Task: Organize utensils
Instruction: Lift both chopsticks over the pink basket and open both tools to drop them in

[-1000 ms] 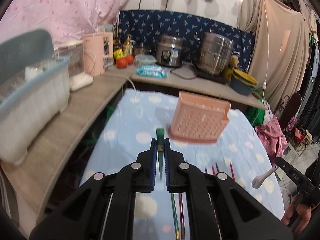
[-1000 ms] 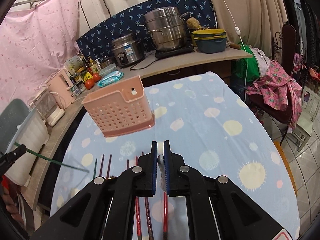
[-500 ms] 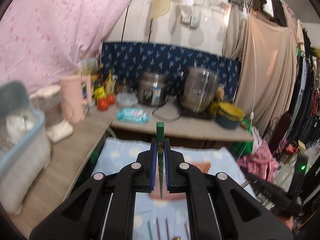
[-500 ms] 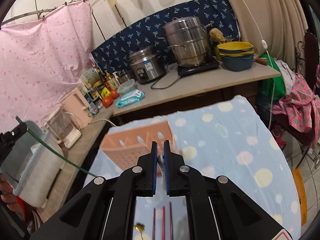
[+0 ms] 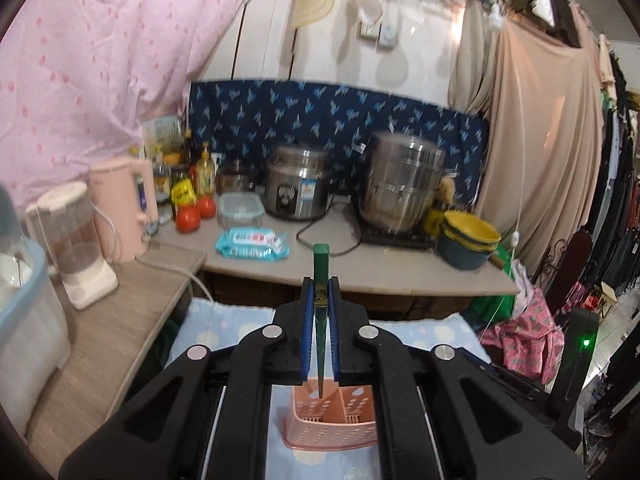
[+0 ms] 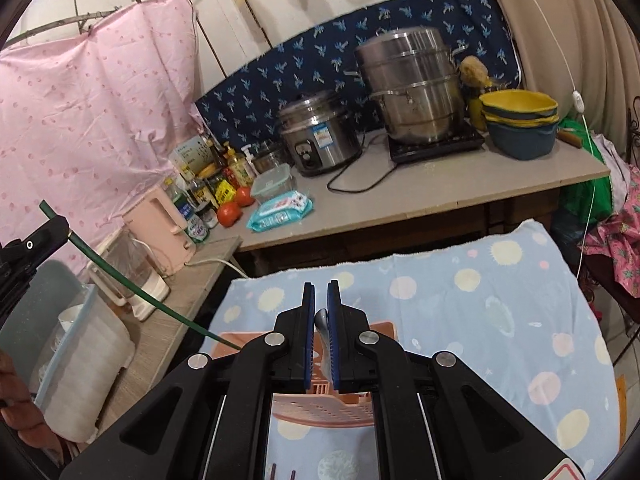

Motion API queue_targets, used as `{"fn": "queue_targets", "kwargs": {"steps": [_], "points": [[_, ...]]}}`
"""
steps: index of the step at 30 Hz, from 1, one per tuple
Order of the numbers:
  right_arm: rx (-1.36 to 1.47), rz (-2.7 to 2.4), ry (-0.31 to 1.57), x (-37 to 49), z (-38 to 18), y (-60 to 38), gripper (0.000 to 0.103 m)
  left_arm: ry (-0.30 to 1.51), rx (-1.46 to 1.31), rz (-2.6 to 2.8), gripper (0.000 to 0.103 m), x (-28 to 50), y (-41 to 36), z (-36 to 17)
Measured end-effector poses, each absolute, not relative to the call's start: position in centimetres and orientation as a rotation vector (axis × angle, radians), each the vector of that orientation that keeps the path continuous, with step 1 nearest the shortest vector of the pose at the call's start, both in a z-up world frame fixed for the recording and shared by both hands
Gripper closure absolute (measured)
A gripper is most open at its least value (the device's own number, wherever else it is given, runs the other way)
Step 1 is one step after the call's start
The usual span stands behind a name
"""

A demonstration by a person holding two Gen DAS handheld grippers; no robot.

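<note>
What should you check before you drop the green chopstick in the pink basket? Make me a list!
1. Left gripper shut on the green chopstick: ok.
2. Chopstick tip over the pink basket: ok.
3. Basket standing upright on the blue spotted cloth: ok.
4. Right gripper shut on the spoon: ok.
5. Right gripper clear of the chopstick's path: cannot tell.
6. Room in that compartment: cannot tell.
</note>
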State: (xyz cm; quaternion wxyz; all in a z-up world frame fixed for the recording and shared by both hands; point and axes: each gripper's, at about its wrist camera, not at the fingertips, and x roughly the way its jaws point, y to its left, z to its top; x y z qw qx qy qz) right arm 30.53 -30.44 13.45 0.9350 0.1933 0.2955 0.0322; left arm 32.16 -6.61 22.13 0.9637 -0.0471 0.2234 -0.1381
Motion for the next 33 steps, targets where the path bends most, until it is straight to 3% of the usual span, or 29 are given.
{"fn": "queue_targets", "kwargs": {"steps": [12, 14, 16, 23, 33], "points": [[0.394, 0.012, 0.693, 31.9, 8.7, -31.0, 0.096, 0.564, -0.104, -0.242, 0.095, 34.3, -5.7, 17.3], [0.383, -0.001, 0.678, 31.5, 9.0, -31.0, 0.089, 0.567, -0.125, -0.236, 0.082, 34.2, -5.2, 17.1], [0.363, -0.010, 0.664, 30.9, 9.5, -30.9, 0.086, 0.554, -0.123, -0.213, 0.063, 33.7, -4.9, 17.0], [0.359, -0.029, 0.628, 27.2, 10.5, -31.1, 0.076, 0.565, -0.119, -0.189, 0.062, 31.5, -3.6, 16.6], [0.376, -0.062, 0.640, 19.2, 9.5, -31.0, 0.071, 0.599, -0.113, -0.171, 0.060, 25.2, -1.2, 14.6]]}}
